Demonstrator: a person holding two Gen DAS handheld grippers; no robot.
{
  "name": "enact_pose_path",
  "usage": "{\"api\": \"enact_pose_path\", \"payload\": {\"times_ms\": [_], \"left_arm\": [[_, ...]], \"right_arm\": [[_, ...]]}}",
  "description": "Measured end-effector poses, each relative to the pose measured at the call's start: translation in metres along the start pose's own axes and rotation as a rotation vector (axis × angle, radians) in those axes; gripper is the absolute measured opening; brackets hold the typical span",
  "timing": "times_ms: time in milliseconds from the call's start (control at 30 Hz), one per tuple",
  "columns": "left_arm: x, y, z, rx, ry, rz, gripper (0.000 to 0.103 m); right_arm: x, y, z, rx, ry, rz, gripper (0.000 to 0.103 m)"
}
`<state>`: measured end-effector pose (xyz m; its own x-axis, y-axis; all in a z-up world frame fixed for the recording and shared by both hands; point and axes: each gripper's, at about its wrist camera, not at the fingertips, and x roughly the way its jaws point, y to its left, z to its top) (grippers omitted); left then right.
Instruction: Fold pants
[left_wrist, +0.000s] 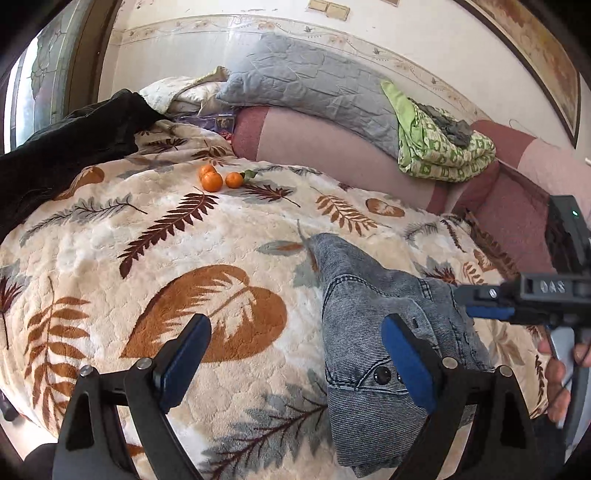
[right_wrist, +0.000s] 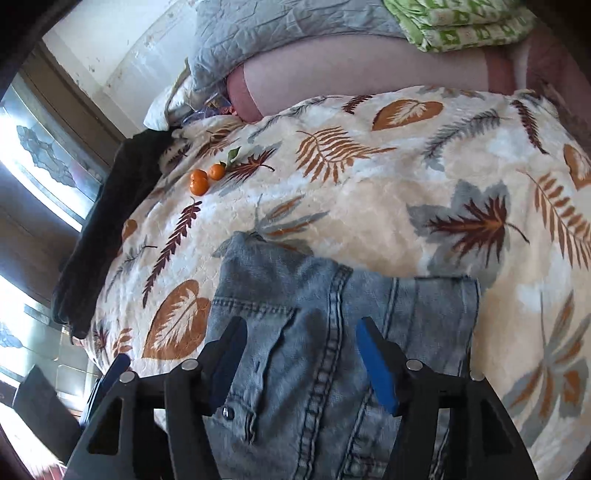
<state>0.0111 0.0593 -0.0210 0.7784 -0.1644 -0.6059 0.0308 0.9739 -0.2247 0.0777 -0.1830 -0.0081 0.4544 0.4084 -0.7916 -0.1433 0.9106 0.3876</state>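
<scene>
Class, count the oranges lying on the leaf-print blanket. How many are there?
3 oranges, clustered on the blanket: the front one, one partly hidden behind it, and one to the right by a leaf.

We hold our left gripper (left_wrist: 295, 354) with its blue-padded fingers (left_wrist: 184, 363) spread wide over the bed's cream leaf-print fleece blanket (left_wrist: 110, 251). The folded grey-blue denim pants (left_wrist: 369, 314) lie under the right-hand finger. Our right gripper (left_wrist: 487, 308) reaches in from the right edge over the denim. Three small orange tangerines (left_wrist: 218, 179) sit well beyond, near a grey quilted pillow (left_wrist: 314, 88).
</scene>
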Motion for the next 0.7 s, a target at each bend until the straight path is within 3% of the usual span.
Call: {"api": "enact_pose_path", "payload": {"times_ms": [67,100,133,167,267,367,433,467,500,533,567,600,633,700], "left_arm": [[0.02,-0.02,-0.012,0.107,0.071,0.049,0.094],[0.039,-0.037,-0.024,0.231,0.155,0.084,0.094],[0.046,-0.05,-0.036,0.336,0.179,0.083,0.095],[0.037,-0.056,-0.039,0.369,0.106,0.117,0.095],[0.019,-0.062,-0.028,0.366,0.06,0.121,0.094],[0.001,-0.061,-0.006,0.327,-0.02,0.114,0.094],[-0.006,-0.066,0.006,0.293,-0.04,0.08,0.094],[-0.005,-0.07,0.007,0.301,-0.025,0.057,0.094],[0.003,-0.079,0.004,0.34,0.015,0.043,0.094],[0.017,-0.089,-0.005,0.406,0.079,0.042,0.094],[0.031,-0.098,-0.02,0.481,0.142,0.063,0.094],[0.041,-0.103,-0.037,0.541,0.171,0.094,0.095],[0.034,-0.101,-0.045,0.531,0.084,0.096,0.095],[0.033,-0.097,-0.045,0.489,0.095,0.093,0.095]], "right_arm": [[0.012,-0.01,-0.025,-0.027,0.058,-0.007,0.066],[0.025,-0.019,-0.036,-0.033,0.105,-0.025,0.067],[0.025,-0.028,-0.044,-0.017,0.074,0.013,0.067],[0.021,-0.035,-0.044,0.024,0.044,0.056,0.067],[0.0,-0.051,-0.037,0.174,0.012,0.194,0.067],[-0.009,-0.06,-0.029,0.261,-0.006,0.416,0.067],[0.004,-0.067,-0.027,0.322,0.045,0.572,0.068],[0.016,-0.07,-0.029,0.343,0.085,0.592,0.07],[0.03,-0.075,-0.037,0.361,0.139,0.538,0.069],[0.042,-0.082,-0.046,0.389,0.171,0.524,0.062],[0.043,-0.091,-0.051,0.413,0.153,0.523,0.04],[0.043,-0.098,-0.053,0.459,0.173,0.538,0.031],[0.042,-0.104,-0.052,0.501,0.181,0.554,0.031],[0.029,-0.105,-0.042,0.486,0.145,0.517,0.034]]}}
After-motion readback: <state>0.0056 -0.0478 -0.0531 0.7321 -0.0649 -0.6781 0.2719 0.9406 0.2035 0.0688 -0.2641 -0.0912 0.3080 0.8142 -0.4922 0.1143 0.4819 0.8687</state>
